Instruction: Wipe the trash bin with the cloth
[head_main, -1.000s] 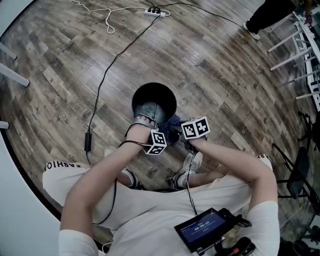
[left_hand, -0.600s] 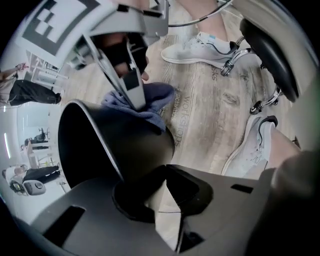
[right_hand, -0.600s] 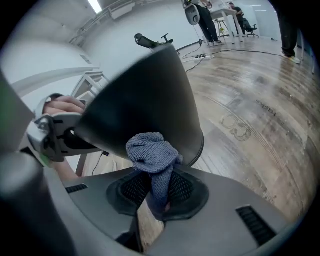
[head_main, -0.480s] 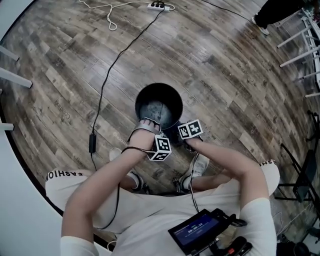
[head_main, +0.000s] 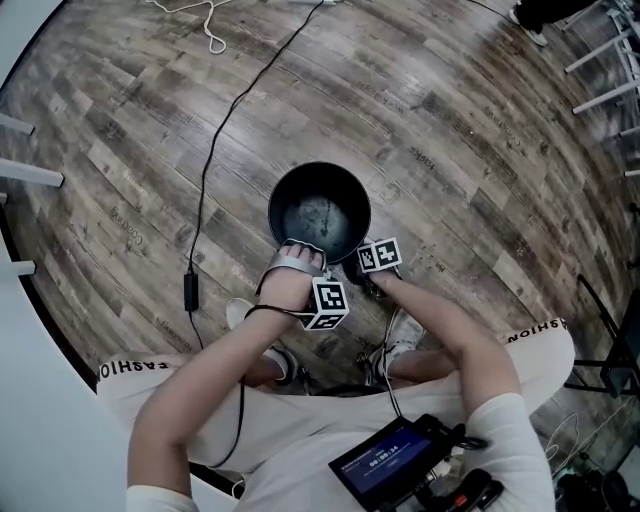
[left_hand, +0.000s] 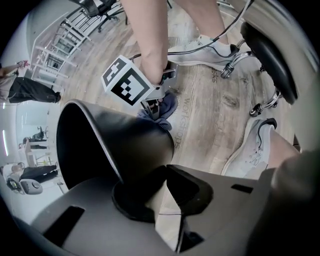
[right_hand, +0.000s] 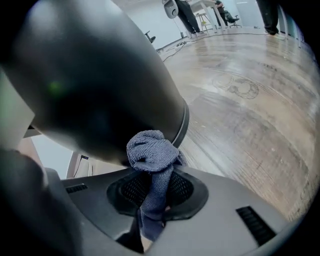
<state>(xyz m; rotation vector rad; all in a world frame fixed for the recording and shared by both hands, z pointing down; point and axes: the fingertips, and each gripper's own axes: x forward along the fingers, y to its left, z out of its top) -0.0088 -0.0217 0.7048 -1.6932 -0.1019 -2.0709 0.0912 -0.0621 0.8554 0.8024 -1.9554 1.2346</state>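
The black trash bin (head_main: 319, 210) stands on the wooden floor in front of the person's knees. My left gripper (head_main: 306, 250) is at its near rim. In the left gripper view the bin's wall (left_hand: 110, 145) runs between the jaws of my left gripper (left_hand: 160, 186), which is shut on the rim. My right gripper (head_main: 360, 272) is at the bin's near right side. In the right gripper view my right gripper (right_hand: 155, 196) is shut on the blue-grey cloth (right_hand: 152, 160). The bunched end of the cloth touches the bin's outer wall (right_hand: 100, 85). The cloth (left_hand: 162, 107) also shows below the right marker cube (left_hand: 127, 82).
A black cable (head_main: 205, 170) with a power brick (head_main: 188, 291) runs across the floor left of the bin. The person's shoes (head_main: 398, 335) are just behind the grippers. A stool's wheeled base (left_hand: 260, 107) is beside them. White chair legs (head_main: 600, 70) stand at the far right.
My right gripper with the cloth has moved in closer against the bin's side, and less of the cloth shows in the head view. My left gripper has stayed on the rim.
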